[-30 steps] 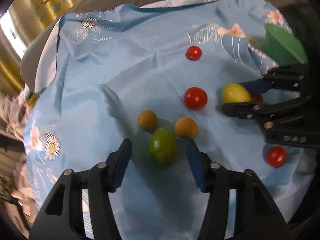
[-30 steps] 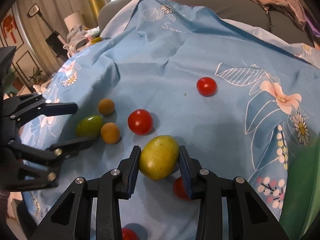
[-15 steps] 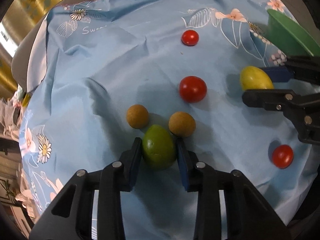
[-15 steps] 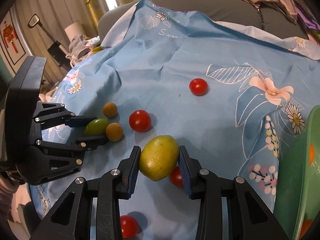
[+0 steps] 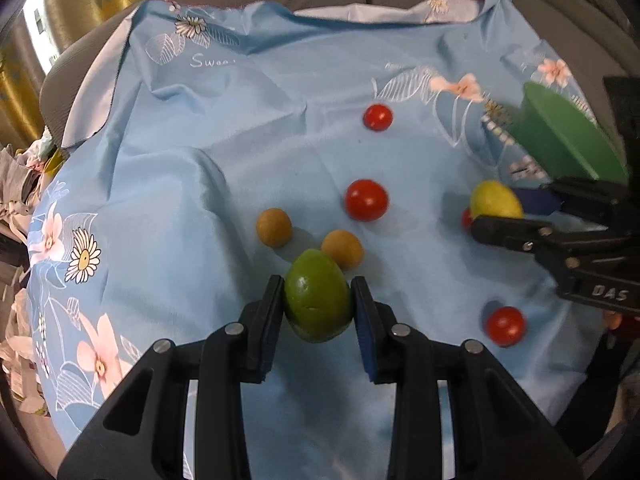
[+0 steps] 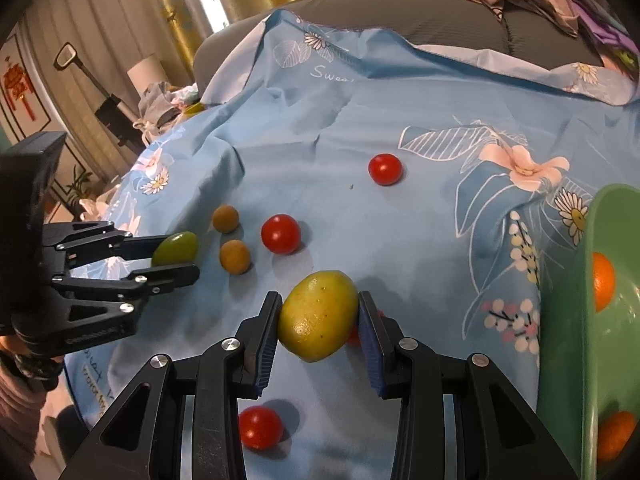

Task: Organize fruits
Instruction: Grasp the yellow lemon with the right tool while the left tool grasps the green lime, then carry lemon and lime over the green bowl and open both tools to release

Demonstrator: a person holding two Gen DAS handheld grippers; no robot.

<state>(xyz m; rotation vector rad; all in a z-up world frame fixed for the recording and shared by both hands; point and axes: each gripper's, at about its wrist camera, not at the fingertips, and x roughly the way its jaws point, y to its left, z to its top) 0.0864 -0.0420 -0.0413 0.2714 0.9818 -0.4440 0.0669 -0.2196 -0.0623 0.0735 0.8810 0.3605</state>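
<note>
My left gripper (image 5: 318, 304) is shut on a green oval fruit (image 5: 317, 294) and holds it just above the blue cloth; it also shows in the right wrist view (image 6: 175, 249). My right gripper (image 6: 319, 318) is shut on a yellow lemon-like fruit (image 6: 318, 316), lifted off the cloth; it shows in the left wrist view (image 5: 496, 201) too. A green bowl (image 6: 576, 320) at the right holds orange fruits (image 6: 603, 281). Red tomatoes (image 5: 366, 200) and two tan round fruits (image 5: 342, 248) lie on the cloth.
The blue floral cloth (image 5: 200, 184) covers a grey couch and is wrinkled. More tomatoes lie far back (image 6: 385, 169), near my right gripper (image 6: 260, 427) and at the right in the left wrist view (image 5: 505, 325). Clutter sits beyond the cloth's left edge.
My left gripper closed on the green fruit and lifted it slightly. My right gripper raised the yellow fruit and shifted toward the green bowl.
</note>
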